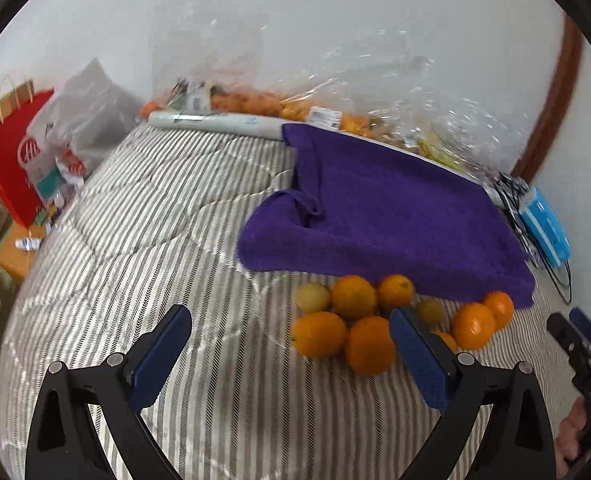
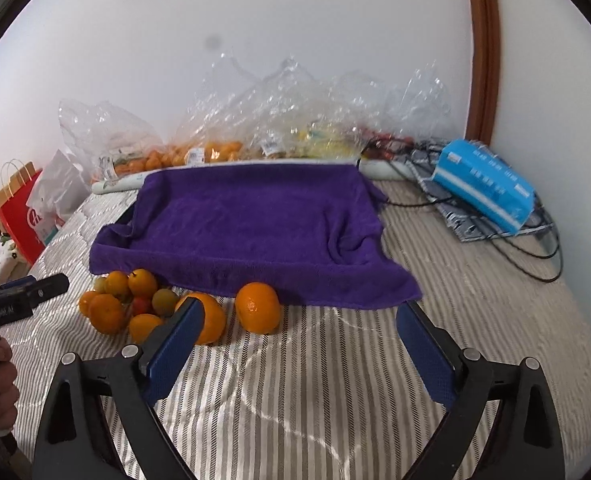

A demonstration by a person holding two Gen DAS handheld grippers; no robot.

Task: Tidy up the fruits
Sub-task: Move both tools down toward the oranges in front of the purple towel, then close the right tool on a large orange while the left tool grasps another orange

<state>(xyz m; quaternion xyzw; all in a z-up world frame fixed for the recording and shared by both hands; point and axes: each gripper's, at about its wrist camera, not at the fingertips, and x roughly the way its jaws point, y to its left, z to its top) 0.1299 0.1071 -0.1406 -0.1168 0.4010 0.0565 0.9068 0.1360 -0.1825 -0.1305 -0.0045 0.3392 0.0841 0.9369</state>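
Evidently barely begun: both grippers, left gripper (image 1: 291,330) and right gripper (image 2: 299,324), hang spread wide and empty, oranges (image 2: 257,307) heaped loose on the bed (image 2: 295,392) just ahead of the fingers (image 2: 175,350), purple towel (image 2: 255,224) beyond holding none.

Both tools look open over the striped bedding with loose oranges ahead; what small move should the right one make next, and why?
Probably ease the right tool forward and down around the lone orange. It sits apart from the fruit pile, just before the purple towel, and lies closest to the open gap, which holds nothing.
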